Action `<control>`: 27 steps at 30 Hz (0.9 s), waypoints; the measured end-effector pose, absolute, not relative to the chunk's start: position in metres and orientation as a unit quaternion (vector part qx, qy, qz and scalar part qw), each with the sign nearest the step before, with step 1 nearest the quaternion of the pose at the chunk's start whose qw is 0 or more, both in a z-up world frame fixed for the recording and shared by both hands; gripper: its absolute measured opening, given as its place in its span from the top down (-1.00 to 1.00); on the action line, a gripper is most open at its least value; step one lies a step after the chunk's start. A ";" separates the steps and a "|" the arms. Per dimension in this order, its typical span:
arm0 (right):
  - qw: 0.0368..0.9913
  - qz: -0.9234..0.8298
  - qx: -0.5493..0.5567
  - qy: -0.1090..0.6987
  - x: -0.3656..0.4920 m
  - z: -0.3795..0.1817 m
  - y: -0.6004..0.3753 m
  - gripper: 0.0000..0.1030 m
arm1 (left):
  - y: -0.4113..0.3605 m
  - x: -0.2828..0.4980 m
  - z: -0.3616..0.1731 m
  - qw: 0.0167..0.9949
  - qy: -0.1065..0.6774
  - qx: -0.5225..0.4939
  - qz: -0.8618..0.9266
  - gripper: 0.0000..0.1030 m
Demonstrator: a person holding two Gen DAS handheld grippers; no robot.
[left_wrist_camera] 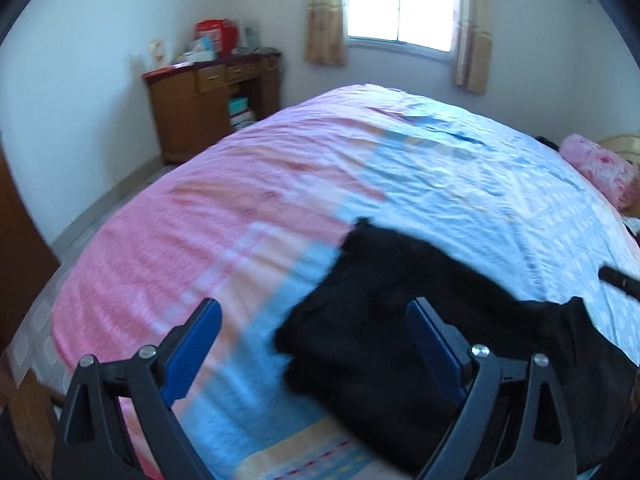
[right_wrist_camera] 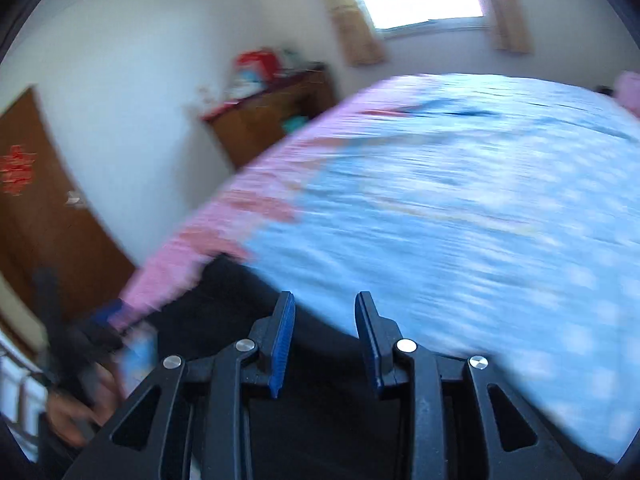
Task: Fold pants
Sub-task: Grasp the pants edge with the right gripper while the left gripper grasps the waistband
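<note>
Lying under both open, empty tools (left_wrist_camera: pixel 316 320) (right_wrist_camera: pixel 325 312), black pants (left_wrist_camera: pixel 368 312) cover the bed (left_wrist_camera: pixel 240 208).

Pants (left_wrist_camera: pixel 384 320) on bed (left_wrist_camera: pixel 280 184)

- The bedspread (left_wrist_camera: pixel 248 200) lies wide and bare from the black pants (left_wrist_camera: pixel 372 320) toward the window (left_wrist_camera: pixel 400 0); nothing stands on that stretch.
- The pants lie near the bed's front edge, partly between the spread fingers of the left gripper (left_wrist_camera: pixel 316 336).
- A pink pillow (left_wrist_camera: pixel 600 172) sits at the bed's far right edge, well apart from the pants.
- A wooden desk (left_wrist_camera: pixel 200 104) stands beyond the bed's left side, with bare floor between.
- The right gripper (right_wrist_camera: pixel 325 340) hovers over the pants' dark cloth, fingers parted, the blurred bedspread ahead bare.
</note>
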State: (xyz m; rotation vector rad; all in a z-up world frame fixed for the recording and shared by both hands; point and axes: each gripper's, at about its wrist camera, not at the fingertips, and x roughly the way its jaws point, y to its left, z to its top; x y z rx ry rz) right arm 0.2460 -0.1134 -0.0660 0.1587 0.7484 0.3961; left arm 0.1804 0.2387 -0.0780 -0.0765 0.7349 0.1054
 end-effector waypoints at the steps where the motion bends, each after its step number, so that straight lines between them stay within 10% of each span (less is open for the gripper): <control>1: 0.911 0.165 0.071 0.372 0.244 -0.070 -0.134 0.35 | 0.231 0.187 -0.079 0.930 0.363 -0.035 0.044 -0.86; 15: 0.870 0.077 0.039 0.485 0.270 -0.149 -0.155 0.35 | 0.220 0.227 -0.129 0.903 0.418 -0.047 0.088 -0.96; 27: 0.908 0.086 0.141 0.385 0.222 -0.117 -0.201 0.61 | 0.227 0.205 -0.094 0.920 0.374 -0.076 0.091 -0.92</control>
